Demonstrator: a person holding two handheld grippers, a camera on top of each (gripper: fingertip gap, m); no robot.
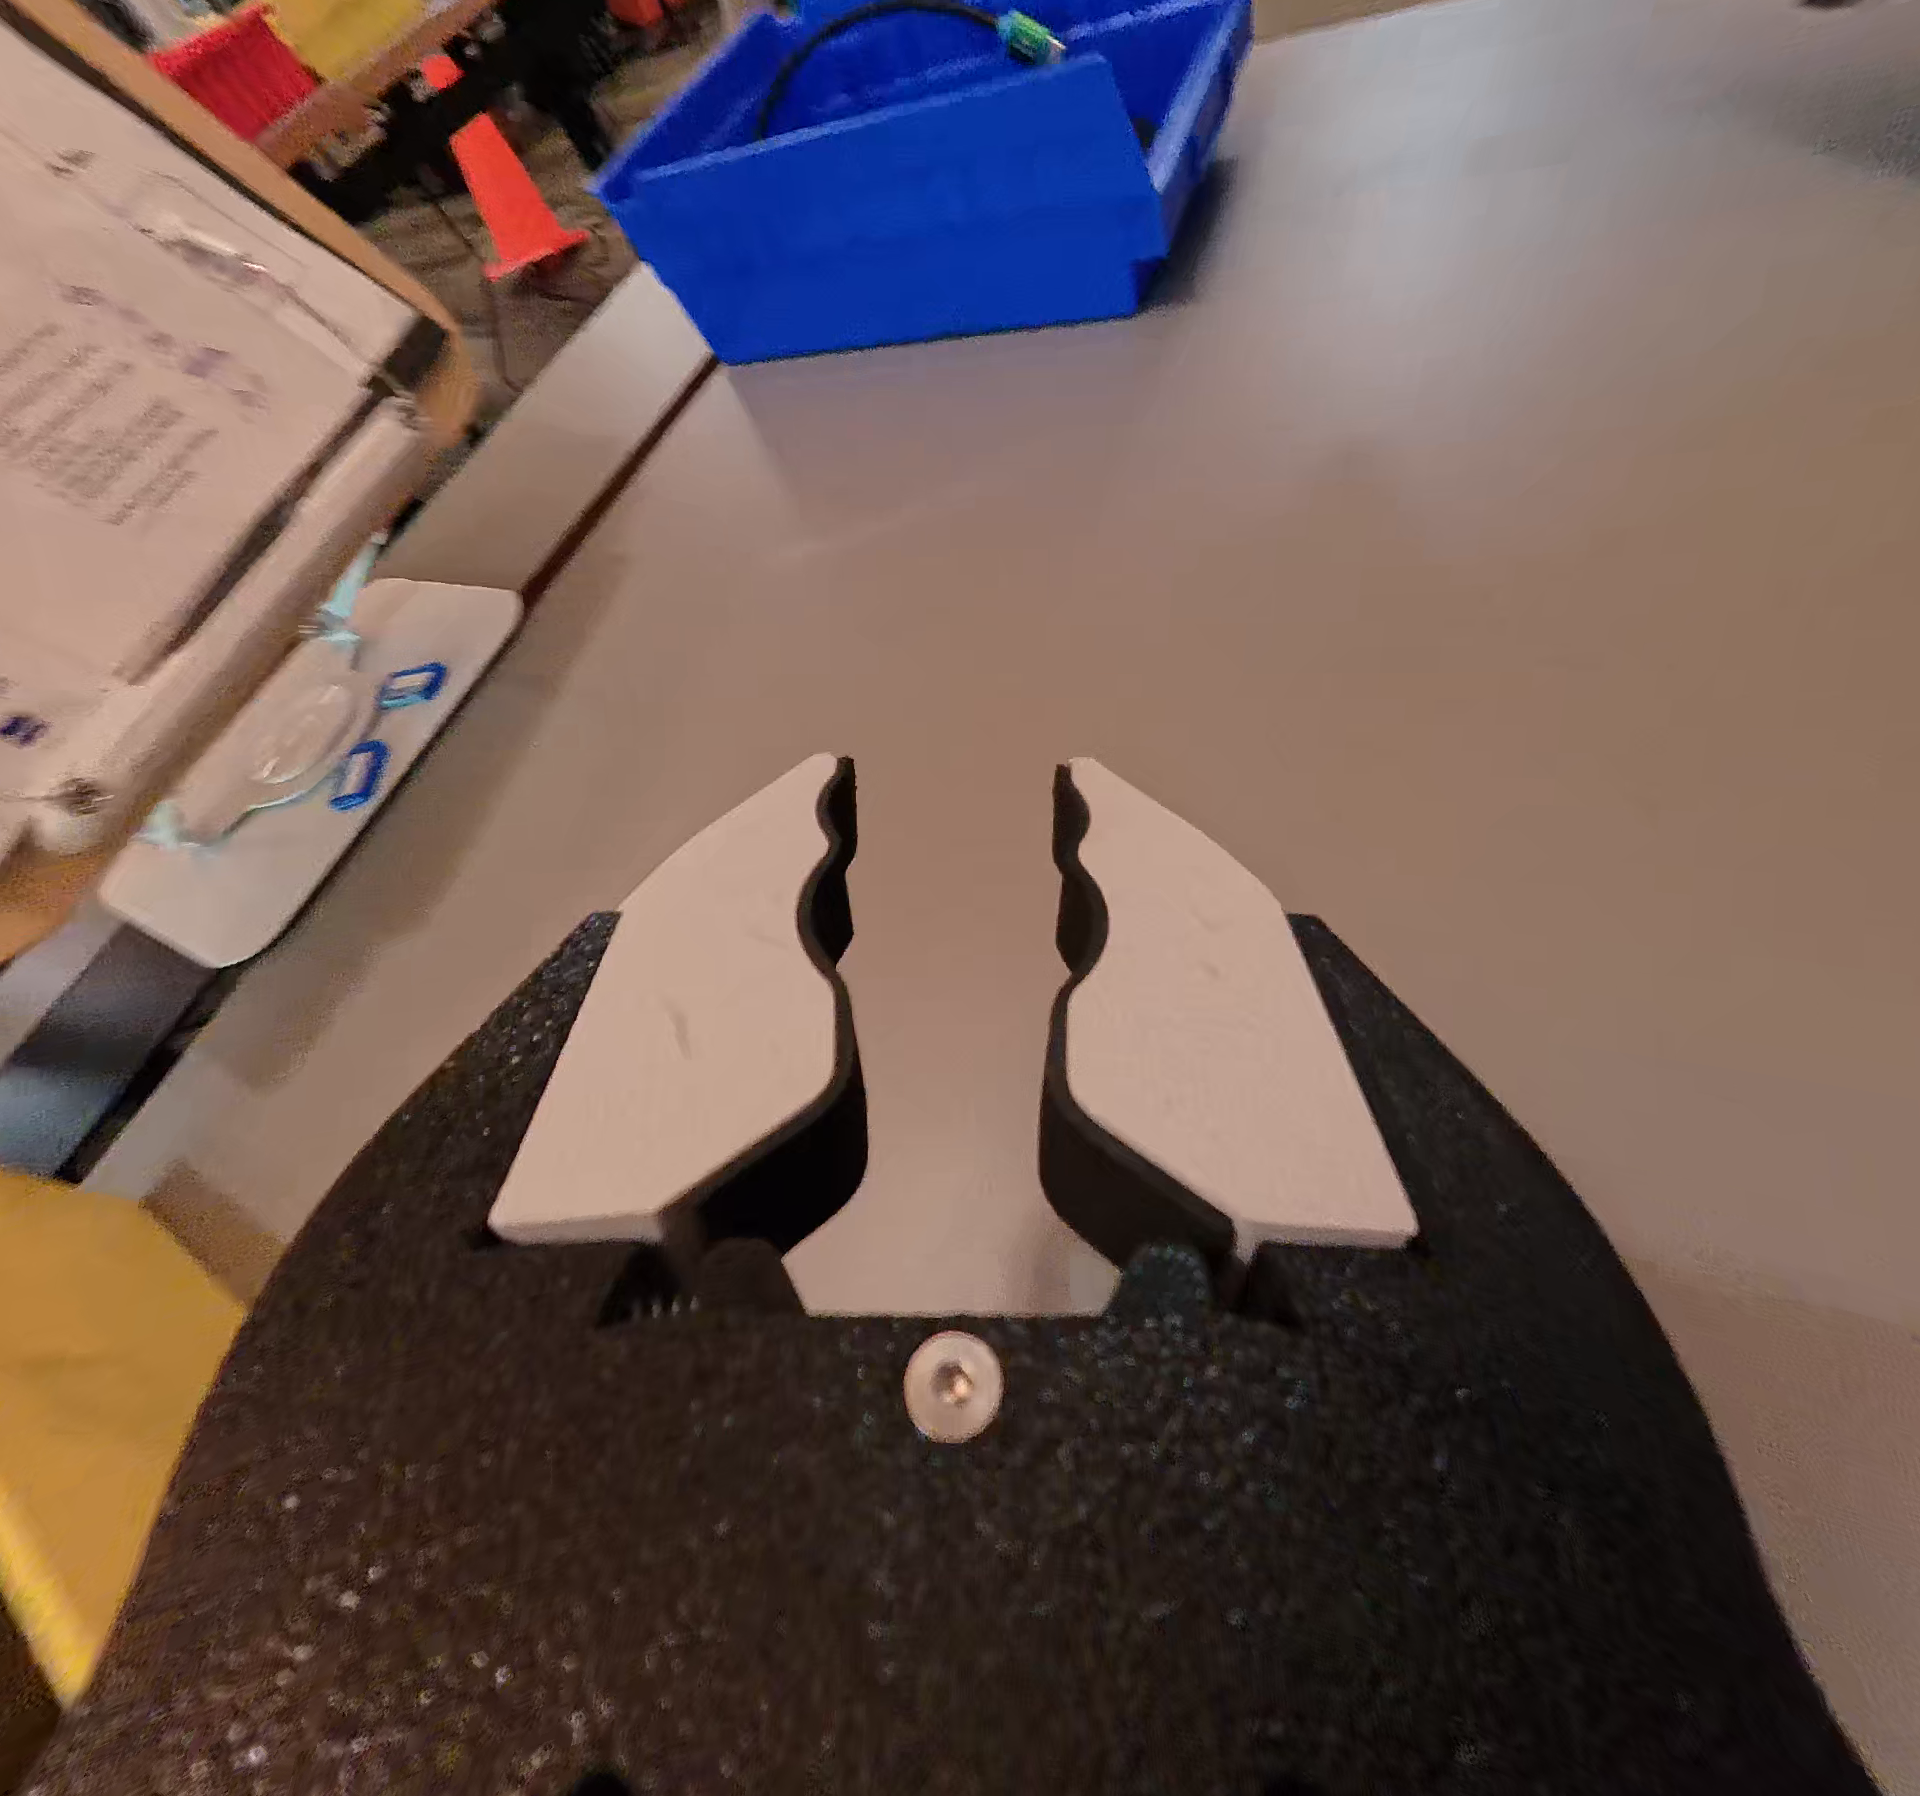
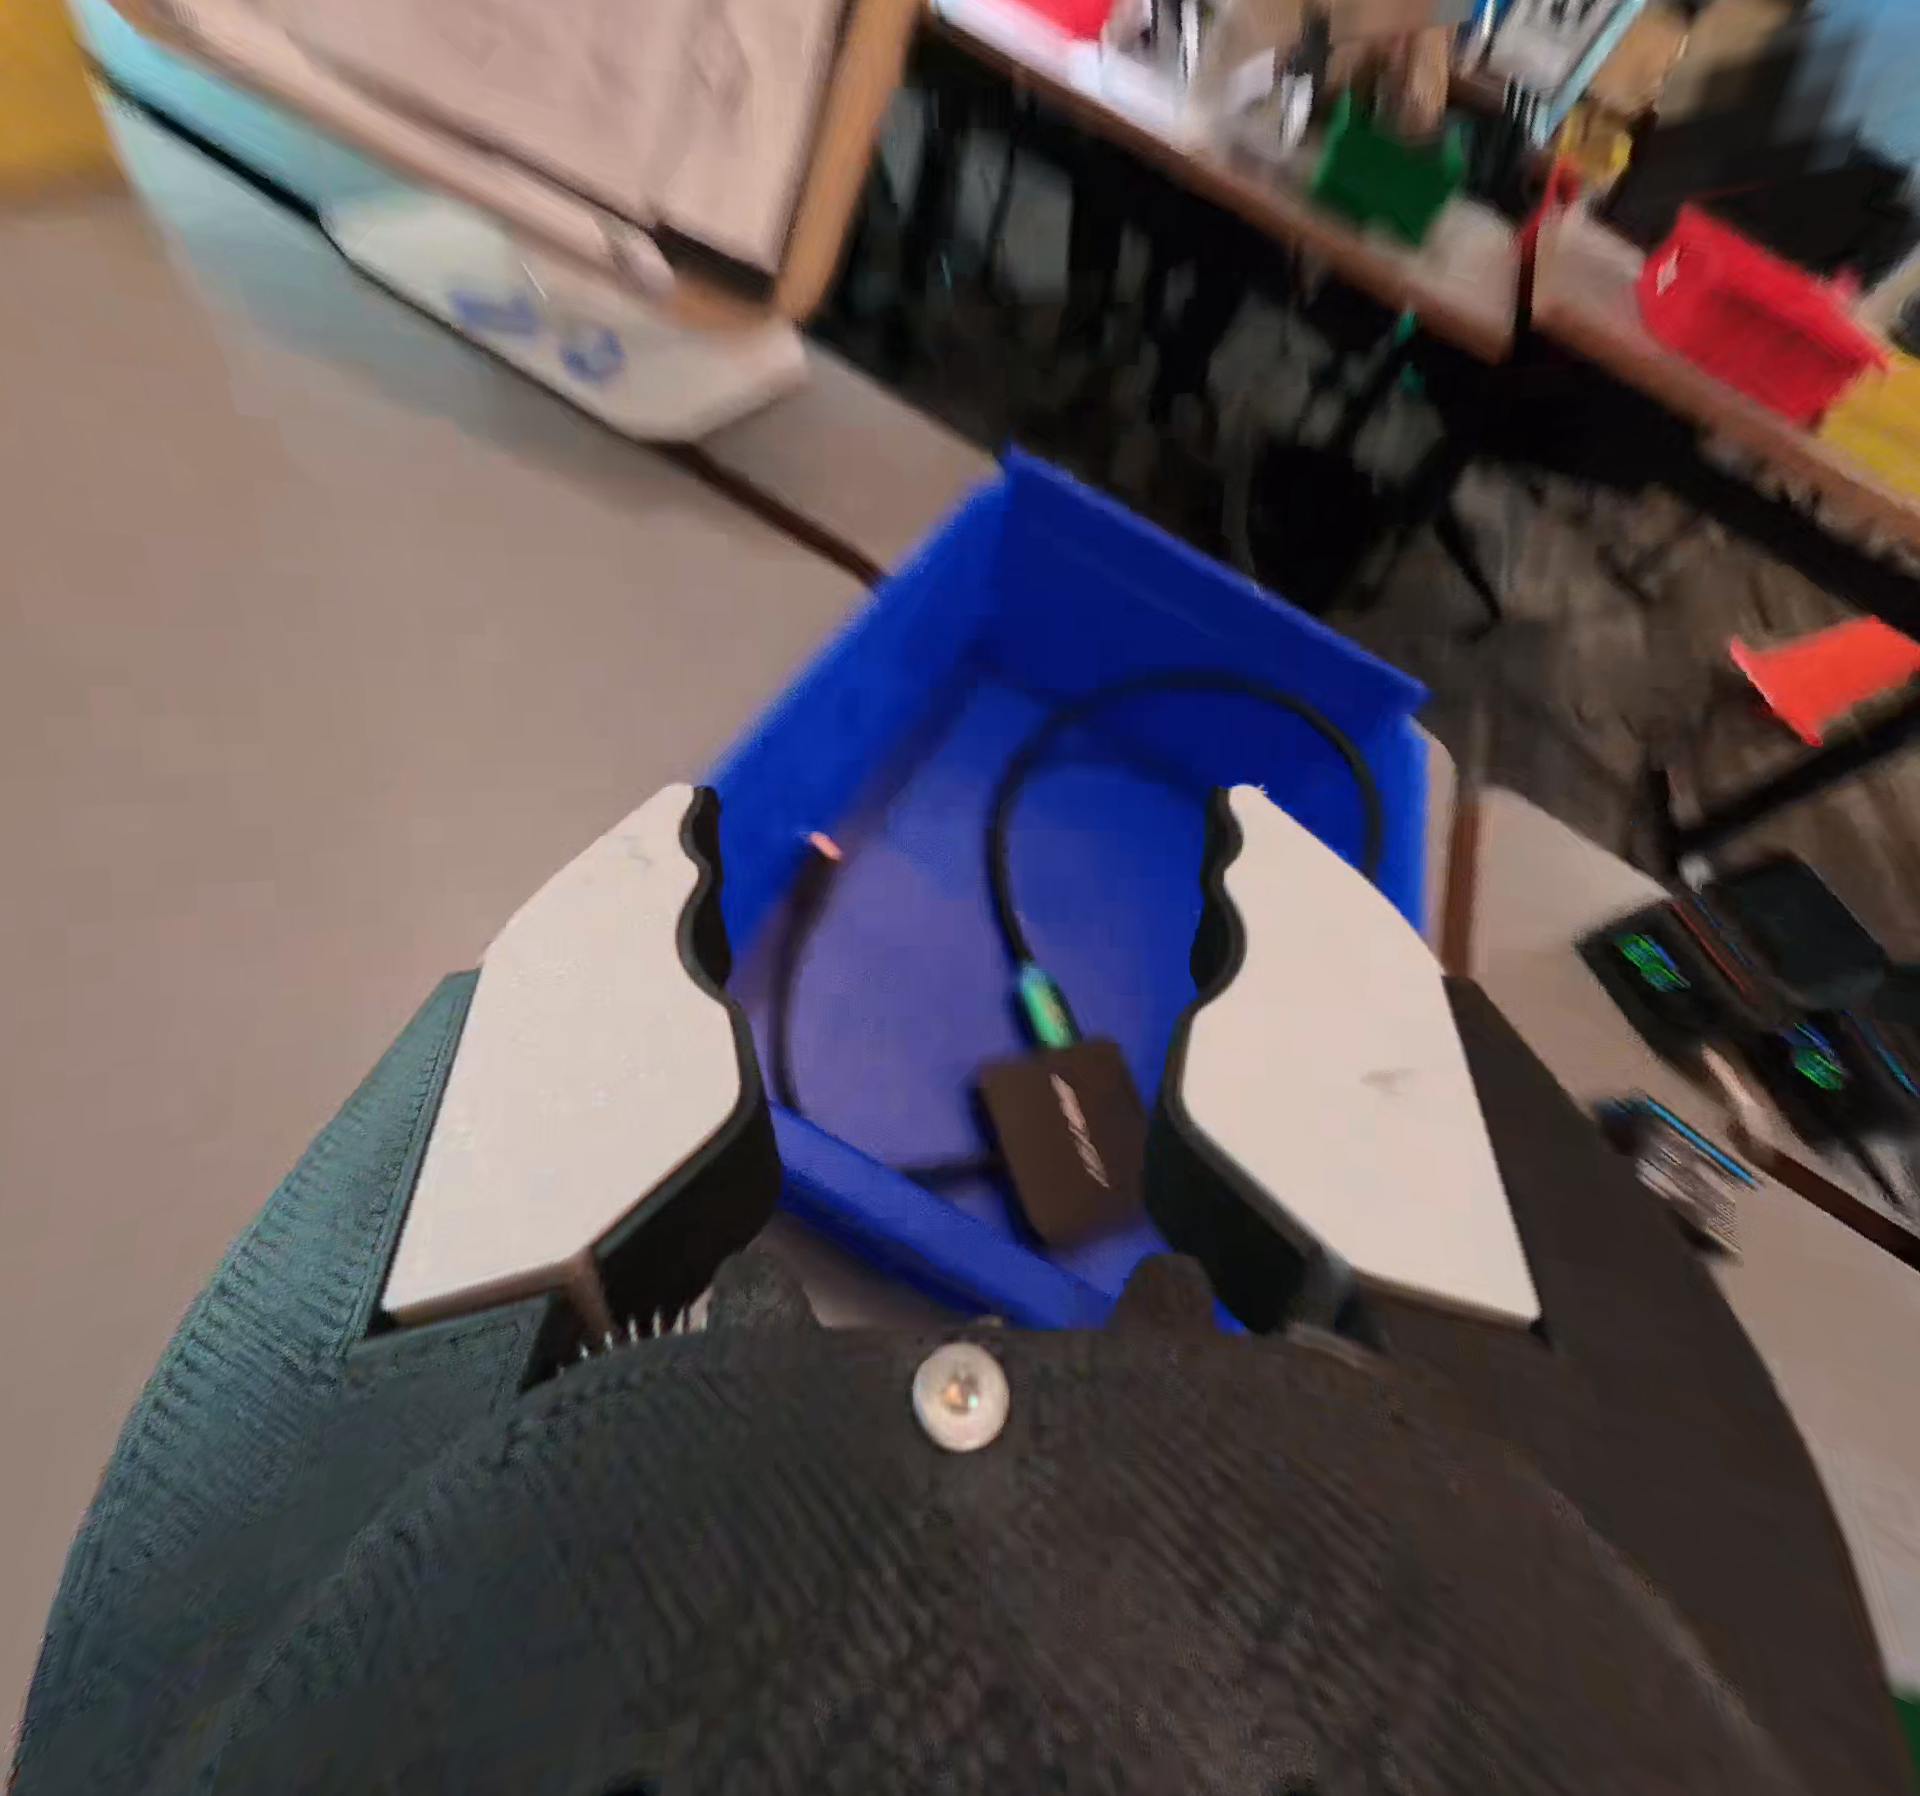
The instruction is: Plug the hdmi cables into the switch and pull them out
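Both empty and spread, the right gripper hovers above the blue bin holding the switch and cables, likely to reach them, while the left gripper waits over bare surface.

**Two wrist cameras, one shared bin**

My left wrist camera sits low over the grey table, looking forward along the left gripper toward the blue bin, which stands well ahead. My right wrist camera looks steeply down past the right gripper, hovering close over that same blue bin and seeing its inside. Both views share the bin, the table and the cluttered room behind.
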